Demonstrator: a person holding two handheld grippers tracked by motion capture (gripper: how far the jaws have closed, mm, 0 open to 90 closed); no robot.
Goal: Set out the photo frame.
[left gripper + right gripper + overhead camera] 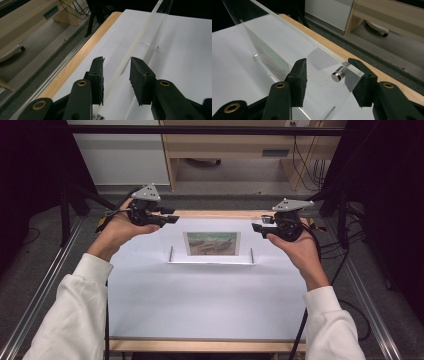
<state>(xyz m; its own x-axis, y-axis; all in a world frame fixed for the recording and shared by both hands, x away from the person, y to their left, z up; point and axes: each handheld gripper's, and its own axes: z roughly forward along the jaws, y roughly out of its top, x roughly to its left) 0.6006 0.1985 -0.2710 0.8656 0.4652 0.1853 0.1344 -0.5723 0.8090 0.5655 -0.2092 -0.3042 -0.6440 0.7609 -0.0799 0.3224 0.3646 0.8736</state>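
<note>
I have both grippers, left (pixel 172 218) and right (pixel 256 227), open astride the side edges of the clear acrylic photo frame (pixel 211 243) standing near the worktop's far edge. It looks stiff, slick, scratch-prone; I'd pinch those edges.

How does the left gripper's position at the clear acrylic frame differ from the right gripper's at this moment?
The left gripper straddles the thin edge of the acrylic frame, its jaws close on either side. The right gripper has its jaws set wider, around the frame's end where a metal standoff sits. In the high view, the left gripper is at the frame's left end and the right gripper at its right end. Both are open, not clamping.
</note>
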